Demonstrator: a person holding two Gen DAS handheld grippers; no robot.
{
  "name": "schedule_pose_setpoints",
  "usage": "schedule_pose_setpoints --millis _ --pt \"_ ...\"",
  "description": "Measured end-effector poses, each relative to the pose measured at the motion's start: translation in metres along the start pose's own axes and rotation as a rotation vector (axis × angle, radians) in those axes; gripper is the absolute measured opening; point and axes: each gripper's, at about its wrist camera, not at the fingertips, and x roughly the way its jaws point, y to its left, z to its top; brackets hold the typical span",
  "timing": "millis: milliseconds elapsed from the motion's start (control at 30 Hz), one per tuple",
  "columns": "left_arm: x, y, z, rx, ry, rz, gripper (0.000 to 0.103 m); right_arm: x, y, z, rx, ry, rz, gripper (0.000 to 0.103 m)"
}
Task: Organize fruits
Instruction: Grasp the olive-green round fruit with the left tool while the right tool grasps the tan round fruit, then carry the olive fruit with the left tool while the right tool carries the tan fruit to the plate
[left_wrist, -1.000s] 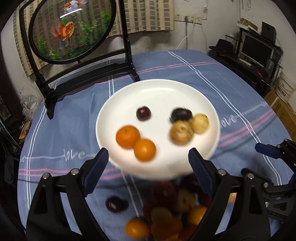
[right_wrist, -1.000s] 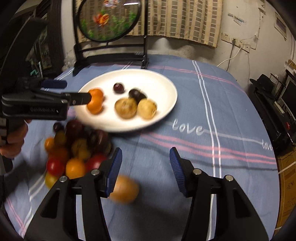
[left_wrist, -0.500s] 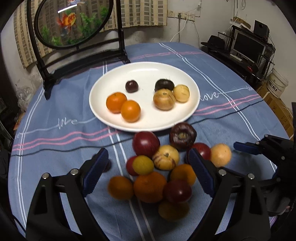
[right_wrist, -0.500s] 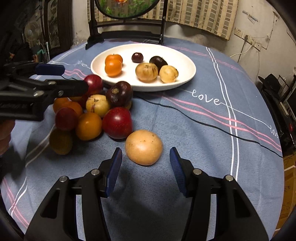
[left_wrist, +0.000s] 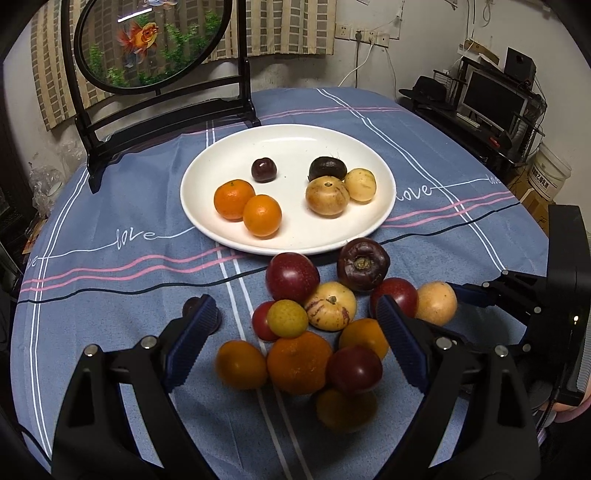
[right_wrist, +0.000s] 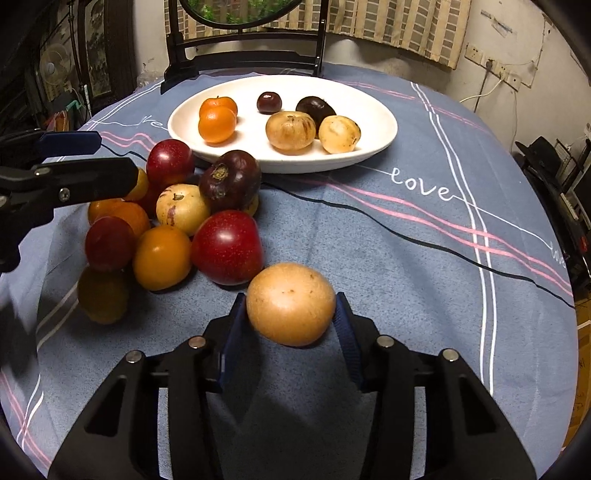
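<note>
Right gripper (right_wrist: 290, 314) brackets a tan, round fruit (right_wrist: 290, 309) at the near edge of the loose pile, its jaws having just been closing in on it; both blue pads appear to meet the fruit's flanks, though the left contact is half hidden behind the fruit's curve, so a firm hold is likely rather than certain. Just beyond, the fruit touches or all but touches a red plum-like fruit (right_wrist: 227, 247), part of a cluster of red, orange, yellow and dark purple pieces heaped on the blue striped tablecloth (right_wrist: 406, 258). Left gripper (left_wrist: 295, 343) hangs over that same heap with its jaws spread wide and nothing held, an orange (left_wrist: 298, 362) and its neighbours lying between them untouched. Farther on sits the white plate (left_wrist: 291, 138), where sorting is under way: two oranges (left_wrist: 247, 206) on one side, pale yellow fruits (left_wrist: 327, 195) on the other, dark fruits behind. A goldfish screen (left_wrist: 147, 40) stands at the far edge of the table. The step in hand looks to be the pick-up of the tan fruit; the next move calls for a clean lift clear of the red neighbour, then a carry to the plate's pale group.
</note>
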Motion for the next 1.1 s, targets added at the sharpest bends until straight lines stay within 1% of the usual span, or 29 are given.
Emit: schedule_pose_setpoints --millis 167,367,467,567,633,733,800,900,1100 --pt "0.0 0.001 -0.001 -0.005 0.001 -0.001 0.09 -0.004 0.001 -0.004 0.02 -0.011 -0.012 0.046" --pt "-0.005 -0.002 -0.009 0.013 -0.014 0.036 0.09 -0.023 -0.01 -0.02 0.146 -0.059 -0.01 0.046" --pt "-0.015 -0.006 -0.023 0.028 -0.021 0.047 0.09 -0.031 -0.008 -0.029 0.167 -0.065 -0.021 0.046" --pt "-0.025 -0.007 -0.041 0.01 -0.019 0.037 0.09 -0.036 -0.008 -0.035 0.178 -0.073 -0.013 0.046" --pt "-0.029 -0.009 -0.052 0.004 -0.018 0.044 0.089 -0.04 -0.009 -0.038 0.187 -0.085 -0.007 0.046" --pt "-0.031 -0.013 -0.067 0.002 -0.002 0.054 0.082 -0.041 -0.009 -0.04 0.193 -0.081 -0.014 0.046" --pt "-0.031 -0.013 -0.073 -0.008 0.01 0.049 0.071 -0.041 -0.009 -0.041 0.194 -0.079 -0.021 0.046" --pt "-0.027 -0.015 -0.079 -0.02 0.031 0.048 0.064 -0.042 -0.009 -0.042 0.199 -0.085 -0.028 0.046" --pt "-0.017 -0.024 -0.081 -0.023 0.057 0.033 0.064 -0.04 -0.009 -0.041 0.197 -0.08 -0.027 0.046"
